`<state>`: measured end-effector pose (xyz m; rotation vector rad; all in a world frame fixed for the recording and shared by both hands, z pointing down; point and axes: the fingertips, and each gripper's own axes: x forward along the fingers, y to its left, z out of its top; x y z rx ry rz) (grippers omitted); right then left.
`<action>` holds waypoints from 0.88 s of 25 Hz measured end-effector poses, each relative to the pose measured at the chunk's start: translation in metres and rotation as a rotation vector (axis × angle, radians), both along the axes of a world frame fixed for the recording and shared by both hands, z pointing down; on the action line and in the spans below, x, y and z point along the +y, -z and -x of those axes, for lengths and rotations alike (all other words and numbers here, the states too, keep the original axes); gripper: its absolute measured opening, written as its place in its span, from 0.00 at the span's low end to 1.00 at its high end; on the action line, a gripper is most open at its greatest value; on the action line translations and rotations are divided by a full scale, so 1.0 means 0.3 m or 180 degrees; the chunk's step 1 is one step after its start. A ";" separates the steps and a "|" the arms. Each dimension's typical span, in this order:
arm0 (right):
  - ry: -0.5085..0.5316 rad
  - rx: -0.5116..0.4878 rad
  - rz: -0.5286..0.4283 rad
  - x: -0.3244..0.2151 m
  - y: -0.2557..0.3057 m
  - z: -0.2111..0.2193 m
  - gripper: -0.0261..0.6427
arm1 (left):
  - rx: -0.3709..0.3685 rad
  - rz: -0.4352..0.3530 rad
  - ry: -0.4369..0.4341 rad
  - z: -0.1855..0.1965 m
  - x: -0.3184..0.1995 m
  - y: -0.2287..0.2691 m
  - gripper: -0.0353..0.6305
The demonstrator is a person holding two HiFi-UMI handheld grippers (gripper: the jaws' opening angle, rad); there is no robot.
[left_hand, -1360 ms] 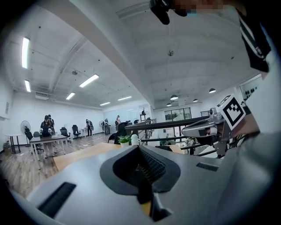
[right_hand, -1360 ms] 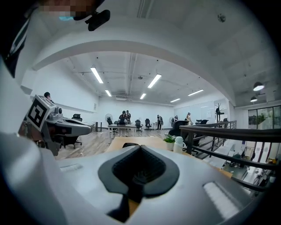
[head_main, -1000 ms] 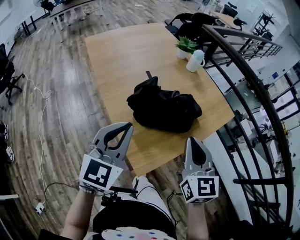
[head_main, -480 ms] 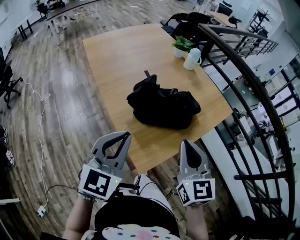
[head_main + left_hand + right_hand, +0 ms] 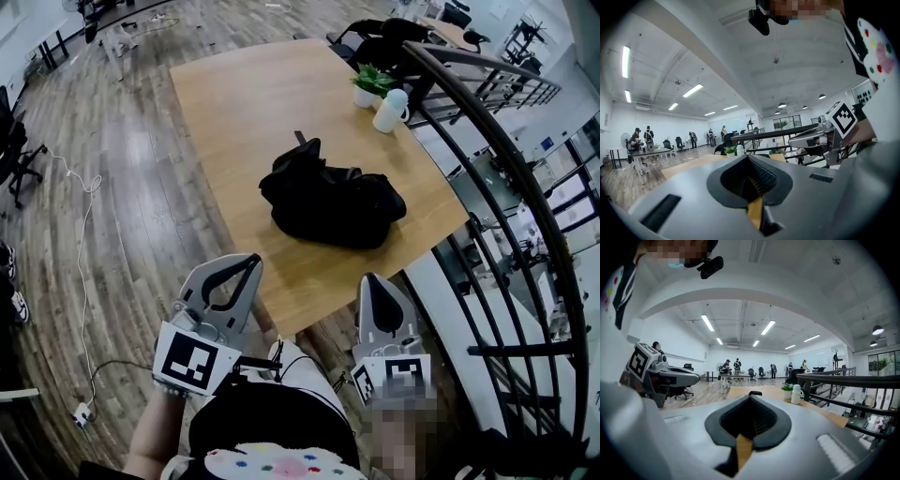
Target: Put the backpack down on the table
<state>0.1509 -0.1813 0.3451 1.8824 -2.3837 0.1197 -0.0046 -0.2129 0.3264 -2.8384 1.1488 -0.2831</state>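
Found black backpack (image 5: 333, 203) lying slumped on wooden table (image 5: 248, 98), on the half nearer the person and toward the edge that runs along the dark curved railing (image 5: 511, 164). Noted a short strap (image 5: 299, 140) poking out flat on the tabletop from its far end. Found left gripper (image 5: 251, 263) held low in front of the person's body, jaws pressed together and empty, tips over the floor (image 5: 131, 216) just beside the table's near edge. Found right gripper (image 5: 372, 281) alongside it, likewise closed on nothing, tips just short of the table's near corner. Confirmed in left gripper view and right gripper view: ribbed pads meeting at the tips, with only the hollow behind them. Recorded both grippers well apart from the backpack. Observed small potted plant (image 5: 372, 86) and white jug (image 5: 391, 111) standing just beside each other near the table's far right edge, well beyond the backpack. Observed dark chairs (image 5: 380, 47) at the table's far end. Noted pale cable (image 5: 87, 234) trailing across the planks on the left down to a plug block (image 5: 81, 414). Seen past the right jaws: open hall, ceiling strip lights (image 5: 708, 323), people (image 5: 737, 365) standing at distant desks.
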 end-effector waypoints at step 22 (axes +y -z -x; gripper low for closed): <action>-0.0047 0.0031 0.0039 0.016 -0.012 0.011 0.05 | 0.0124 0.0104 -0.0043 -0.006 0.011 -0.013 0.06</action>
